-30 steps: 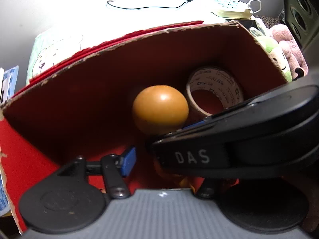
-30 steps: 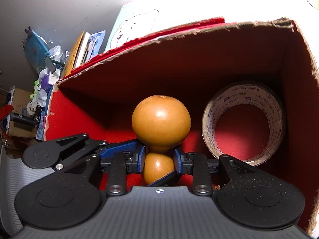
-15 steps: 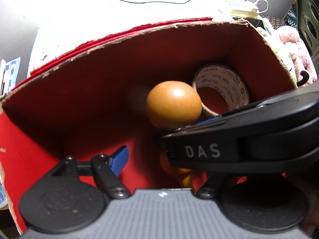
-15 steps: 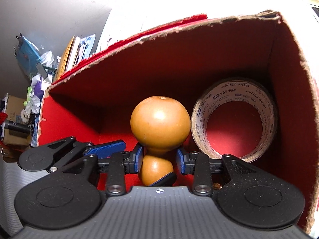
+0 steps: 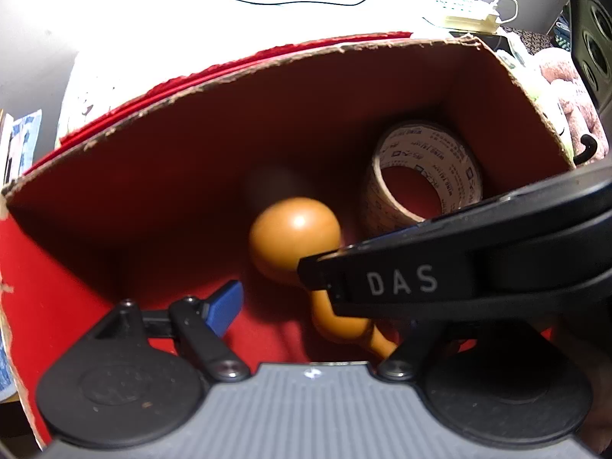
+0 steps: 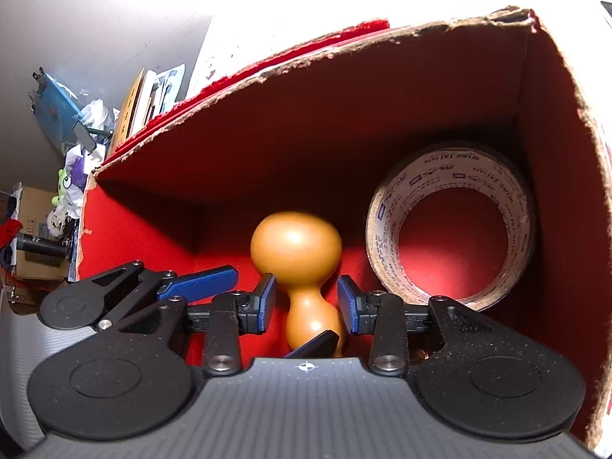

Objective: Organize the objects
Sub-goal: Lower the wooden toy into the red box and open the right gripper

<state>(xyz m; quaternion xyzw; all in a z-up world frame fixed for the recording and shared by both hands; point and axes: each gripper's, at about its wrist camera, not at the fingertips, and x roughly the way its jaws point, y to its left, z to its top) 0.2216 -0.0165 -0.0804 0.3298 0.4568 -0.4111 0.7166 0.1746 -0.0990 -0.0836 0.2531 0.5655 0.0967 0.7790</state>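
I am opening my right claw (image 6: 306, 302) off the gourd (image 6: 296, 248) between its pads; my left claw (image 5: 306, 306) is opening beside it

Orange gourd (image 6: 296, 252) between opening right tool (image 6: 307, 304), tape roll (image 6: 451, 225), red box (image 6: 344, 122)

The box (image 6: 382, 114) was red inside, with a raw brown torn rim. The gourd (image 6: 296, 252) was glossy orange-brown. The tape roll (image 6: 451, 164) had a whitish core printed with small dark lettering. The gripper pads (image 6: 346, 304) were blue on black arms.
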